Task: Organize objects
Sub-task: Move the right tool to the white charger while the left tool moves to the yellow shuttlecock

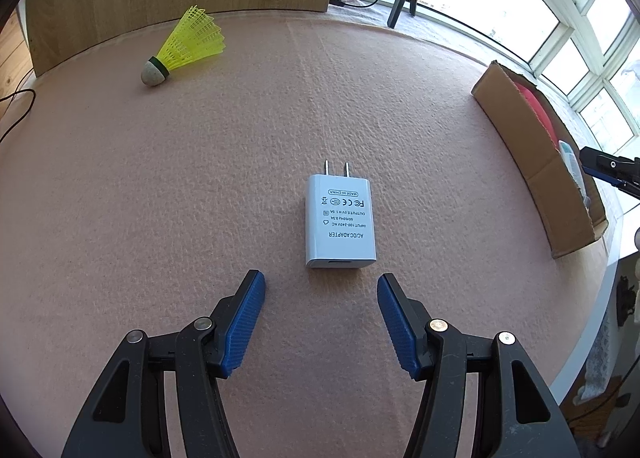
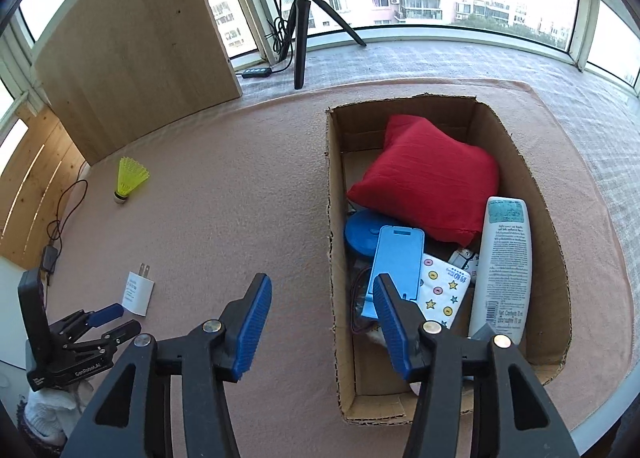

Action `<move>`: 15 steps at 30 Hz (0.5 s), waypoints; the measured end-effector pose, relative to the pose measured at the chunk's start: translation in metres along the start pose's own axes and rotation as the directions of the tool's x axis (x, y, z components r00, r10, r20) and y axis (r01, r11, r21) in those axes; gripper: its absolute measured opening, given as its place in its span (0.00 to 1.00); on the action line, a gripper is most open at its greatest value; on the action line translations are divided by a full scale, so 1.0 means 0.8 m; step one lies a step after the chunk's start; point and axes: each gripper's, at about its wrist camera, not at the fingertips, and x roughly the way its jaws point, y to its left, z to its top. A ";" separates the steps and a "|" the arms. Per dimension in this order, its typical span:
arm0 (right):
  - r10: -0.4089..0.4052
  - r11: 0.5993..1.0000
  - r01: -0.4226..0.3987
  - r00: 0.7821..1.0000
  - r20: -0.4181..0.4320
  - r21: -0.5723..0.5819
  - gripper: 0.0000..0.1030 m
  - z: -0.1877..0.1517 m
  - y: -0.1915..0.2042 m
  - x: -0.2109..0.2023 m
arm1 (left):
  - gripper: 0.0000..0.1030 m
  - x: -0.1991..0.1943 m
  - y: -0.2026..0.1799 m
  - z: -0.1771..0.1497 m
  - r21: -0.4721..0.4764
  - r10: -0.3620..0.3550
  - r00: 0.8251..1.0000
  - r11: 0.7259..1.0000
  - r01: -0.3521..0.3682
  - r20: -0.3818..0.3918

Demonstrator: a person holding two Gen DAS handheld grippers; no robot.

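Note:
A white AC adapter [image 1: 340, 222] lies flat on the pink cloth, prongs pointing away, just ahead of my open left gripper [image 1: 321, 285]; nothing sits between its blue pads. The right wrist view shows the same adapter [image 2: 137, 292] and the left gripper [image 2: 116, 318] beside it. A yellow shuttlecock [image 1: 185, 46] rests on its side at the far left, also small in the right wrist view [image 2: 129, 179]. My right gripper [image 2: 322, 286] hangs open and empty above the left wall of a cardboard box [image 2: 335, 194]. Inside lie a red cushion [image 2: 428, 174], a white bottle [image 2: 505, 262] and a blue phone-shaped case [image 2: 396, 262].
A wooden board [image 2: 136, 54] stands at the back left. A black tripod [image 2: 304, 22] with cables stands by the window. A black cable [image 2: 64, 210] trails off the cloth's left edge. The box [image 1: 532, 154] sits at the table's right side. A gloved hand [image 2: 48, 406] holds the left gripper.

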 end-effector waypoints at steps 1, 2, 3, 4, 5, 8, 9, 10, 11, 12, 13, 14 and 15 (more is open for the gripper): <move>0.011 1.000 -0.011 1.000 -0.002 -0.006 0.47 -0.002 0.007 0.001 | 0.60 0.000 0.000 0.001 0.001 -0.006 1.000 1.000 0.006 0.000; 0.023 1.000 -0.023 1.000 -0.004 -0.014 0.47 -0.004 0.015 0.002 | 0.60 -0.001 -0.001 0.001 0.003 -0.010 1.000 1.000 0.010 0.001; 0.031 0.999 -0.031 1.000 -0.006 -0.025 0.48 -0.006 0.024 0.003 | 0.60 -0.001 -0.002 0.001 0.007 -0.012 1.000 1.000 0.012 0.002; 0.035 0.999 -0.035 0.999 -0.010 -0.038 0.48 -0.008 0.033 0.005 | 0.59 -0.001 -0.004 0.002 0.012 -0.014 1.000 1.000 0.014 0.003; 0.035 0.998 -0.036 0.999 -0.011 -0.054 0.48 -0.009 0.042 0.007 | 0.58 -0.001 -0.006 0.002 0.017 -0.014 1.000 1.000 0.014 0.004; 0.047 0.996 -0.046 0.999 0.001 -0.079 0.48 -0.012 0.066 0.009 | 0.57 0.001 -0.011 0.004 0.026 -0.015 1.000 1.000 0.015 0.004; 0.056 0.995 -0.056 0.998 0.002 -0.082 0.48 -0.013 0.072 0.011 | 0.57 0.001 -0.013 0.004 0.028 -0.014 1.000 1.000 0.014 0.004; 0.062 0.994 -0.061 0.998 0.004 -0.086 0.48 -0.014 0.078 0.012 | 0.57 0.000 -0.014 0.004 0.030 -0.015 1.000 0.999 0.015 0.003; 0.063 0.994 -0.062 0.998 0.007 -0.092 0.48 -0.015 0.084 0.013 | 0.56 0.002 -0.016 0.008 0.033 -0.016 1.000 0.999 0.016 0.003; 0.064 0.993 -0.063 0.998 0.009 -0.098 0.48 -0.016 0.089 0.015 | 0.56 0.002 -0.017 0.008 0.037 -0.017 1.000 0.999 0.017 0.004; 0.068 0.993 -0.067 0.998 0.008 -0.100 0.48 -0.017 0.093 0.016 | 0.56 0.003 -0.019 0.010 0.041 -0.017 1.000 0.999 0.016 0.004; 0.074 0.992 -0.074 0.997 0.004 -0.098 0.48 -0.018 0.096 0.018 | 0.56 0.004 -0.020 0.011 0.045 -0.016 1.000 0.999 0.015 0.004; 0.082 0.992 -0.081 0.997 0.000 -0.097 0.48 -0.018 0.099 0.021 | 0.56 0.005 -0.021 0.012 0.047 -0.015 1.000 0.999 0.015 0.003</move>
